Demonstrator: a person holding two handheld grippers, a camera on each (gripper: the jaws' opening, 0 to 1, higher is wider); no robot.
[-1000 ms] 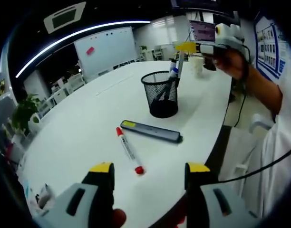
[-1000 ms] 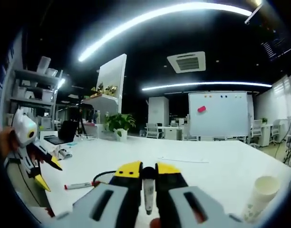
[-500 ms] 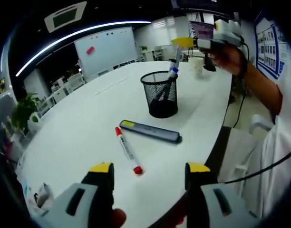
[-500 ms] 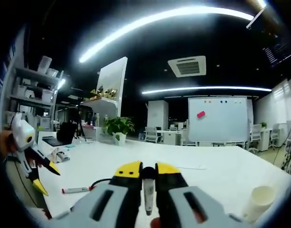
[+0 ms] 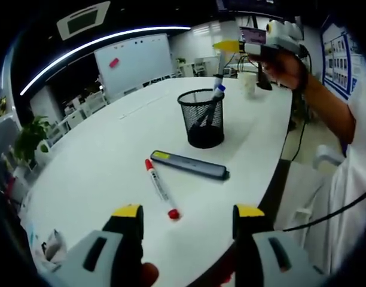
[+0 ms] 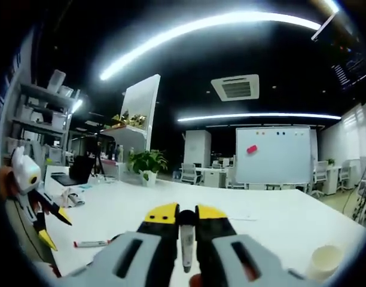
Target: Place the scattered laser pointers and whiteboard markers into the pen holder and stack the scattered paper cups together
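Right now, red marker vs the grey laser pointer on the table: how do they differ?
The red marker is thin, white-bodied with red ends; the laser pointer is wider, flat, dark grey with a yellow patch at one end. The red marker lies nearer the left gripper; the laser pointer lies nearer the pen holder. Both lie flat on the table, untouched.

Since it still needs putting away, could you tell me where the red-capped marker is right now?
In the left gripper view, the red-capped marker lies on the white table, just left of the grey laser pointer, nearer than the pen holder.

Left gripper view looks down across the table; right gripper view faces level over it.
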